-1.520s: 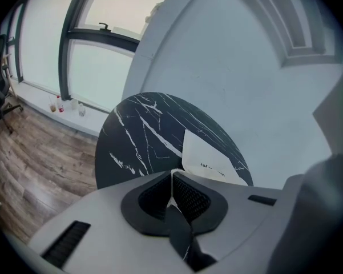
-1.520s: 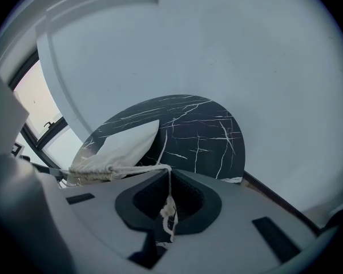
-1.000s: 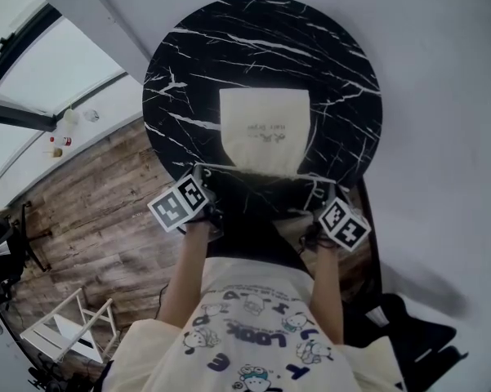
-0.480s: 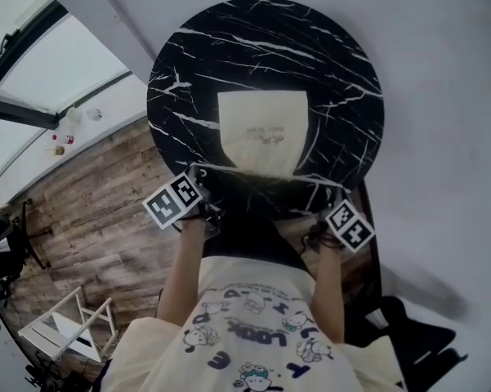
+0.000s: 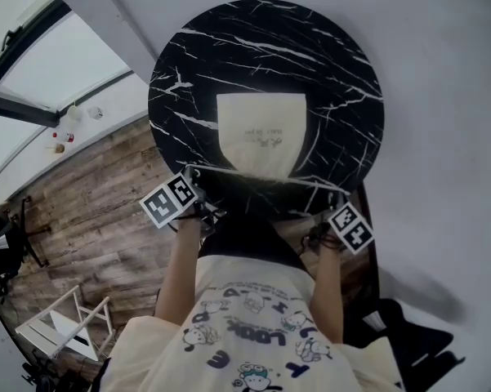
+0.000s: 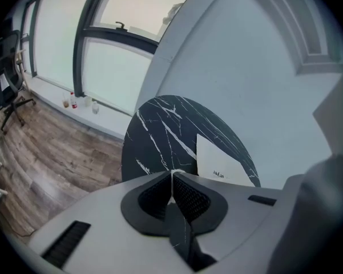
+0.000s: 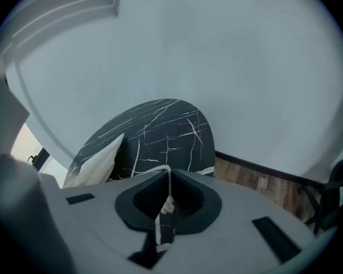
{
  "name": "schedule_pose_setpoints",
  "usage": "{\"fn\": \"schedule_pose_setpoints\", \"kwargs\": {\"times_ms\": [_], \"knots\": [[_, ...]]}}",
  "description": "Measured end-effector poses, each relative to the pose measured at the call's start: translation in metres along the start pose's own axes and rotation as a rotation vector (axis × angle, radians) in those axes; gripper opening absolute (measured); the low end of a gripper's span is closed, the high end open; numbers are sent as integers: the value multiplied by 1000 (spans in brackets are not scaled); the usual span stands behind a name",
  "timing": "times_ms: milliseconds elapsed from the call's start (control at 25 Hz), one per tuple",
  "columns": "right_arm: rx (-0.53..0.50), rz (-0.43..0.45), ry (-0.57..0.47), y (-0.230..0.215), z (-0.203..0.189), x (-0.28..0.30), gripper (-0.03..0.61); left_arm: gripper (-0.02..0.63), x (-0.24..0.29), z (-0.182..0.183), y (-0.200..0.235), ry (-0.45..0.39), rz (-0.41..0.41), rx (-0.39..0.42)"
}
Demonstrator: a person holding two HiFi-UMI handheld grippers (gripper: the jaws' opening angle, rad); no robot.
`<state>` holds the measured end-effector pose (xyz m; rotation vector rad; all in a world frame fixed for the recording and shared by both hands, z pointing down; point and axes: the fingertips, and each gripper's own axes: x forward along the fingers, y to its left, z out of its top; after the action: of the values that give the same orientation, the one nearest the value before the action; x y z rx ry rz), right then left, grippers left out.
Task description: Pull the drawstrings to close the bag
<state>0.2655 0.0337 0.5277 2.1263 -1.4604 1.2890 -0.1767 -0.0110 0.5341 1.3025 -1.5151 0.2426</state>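
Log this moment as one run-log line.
left gripper: shut on left drawstring | right gripper: shut on right drawstring | bag: flat on table

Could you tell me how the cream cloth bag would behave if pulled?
The cream cloth drawstring bag lies flat and thin, so it is probably floppy and light. On the polished black marble table it may slide rather than cinch.

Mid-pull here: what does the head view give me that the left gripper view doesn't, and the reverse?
Head view only: the right gripper on the right drawstring, and the whole bag. Left gripper view only: close up, the left gripper, jaws shut on the left drawstring. Both: the black marble table and part of the bag.
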Motion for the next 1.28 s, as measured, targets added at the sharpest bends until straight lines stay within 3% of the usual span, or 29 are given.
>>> {"fn": "schedule_pose_setpoints", "kwargs": {"times_ms": [120, 200, 280, 440, 480, 520, 560, 600, 760, 840, 920, 1000, 1160, 1280], "knots": [[-14, 23, 20, 0, -2, 2, 20, 46, 3, -5, -3, 11, -4, 69], [-59, 59, 40, 1, -6, 4, 20, 48, 4, -13, -6, 27, 3, 174], [-173, 82, 81, 5, -16, 8, 20, 48, 8, -21, -6, 50, 12, 275], [-474, 70, 163, 16, -39, 11, 27, 49, 11, -31, -8, 91, -30, 343], [-523, 82, 177, 20, -44, 11, 86, 51, 11, -33, -9, 110, -43, 377], [-559, 101, 191, 25, -48, 11, 208, 64, 10, -36, -9, 130, -54, 418], [-585, 119, 199, 29, -51, 10, 252, 142, 9, -38, -9, 147, -64, 458], [-608, 128, 198, 32, -52, 9, 253, 212, 8, -40, -8, 161, -73, 489], [-704, 152, 167, 40, -46, -2, 253, 229, -4, -45, 7, 191, -58, 587], [-777, 232, 154, 56, -44, -13, 253, 229, -19, -41, 4, 182, -52, 663], [-906, 356, 155, 85, -50, -24, 253, 229, -28, -44, -17, 175, -124, 790], [-1066, 444, 165, 112, -59, -27, 253, 229, -28, -57, -48, 189, -218, 982], [-1306, 515, 191, 144, -69, -15, 251, 229, -14, -80, -98, 204, -258, 1362], [-1400, 568, 270, 155, -79, -2, 206, 229, 3, -88, -112, 236, -273, 1473]]}}
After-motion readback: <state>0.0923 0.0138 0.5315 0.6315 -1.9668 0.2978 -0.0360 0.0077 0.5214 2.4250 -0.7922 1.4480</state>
